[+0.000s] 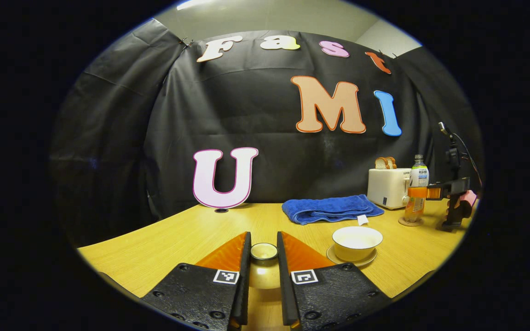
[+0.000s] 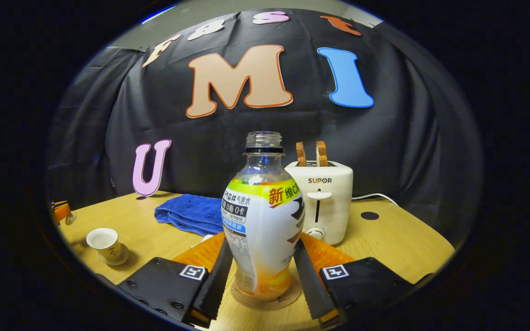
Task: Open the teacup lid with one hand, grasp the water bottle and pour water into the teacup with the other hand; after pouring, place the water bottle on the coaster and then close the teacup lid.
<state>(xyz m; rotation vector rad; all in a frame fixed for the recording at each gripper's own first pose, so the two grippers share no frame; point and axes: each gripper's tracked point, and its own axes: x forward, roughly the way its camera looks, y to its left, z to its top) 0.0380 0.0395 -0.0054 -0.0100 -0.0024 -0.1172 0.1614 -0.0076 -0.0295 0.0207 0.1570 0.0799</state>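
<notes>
1. Wooden table (image 1: 154, 239) carries the open teacup (image 1: 356, 242) on its saucer (image 1: 334, 257), near a blue towel (image 1: 331, 208).
2. Left gripper (image 1: 264, 257) pinches the teacup lid (image 1: 264, 251) by its knob, away from the cup.
3. Right gripper (image 2: 262, 271) stands with both fingers at the water bottle (image 2: 262, 220); whether they press it I cannot tell.
4. Uncapped and upright, the bottle sits on the coaster (image 2: 267, 301), just in front of a white toaster (image 2: 327, 202) holding toast.

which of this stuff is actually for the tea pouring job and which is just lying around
For the job:
teacup lid, held in the left gripper
open teacup
water bottle, standing on the coaster between the fingers of the right gripper

Lying about:
blue towel
toaster with bread slices
</notes>
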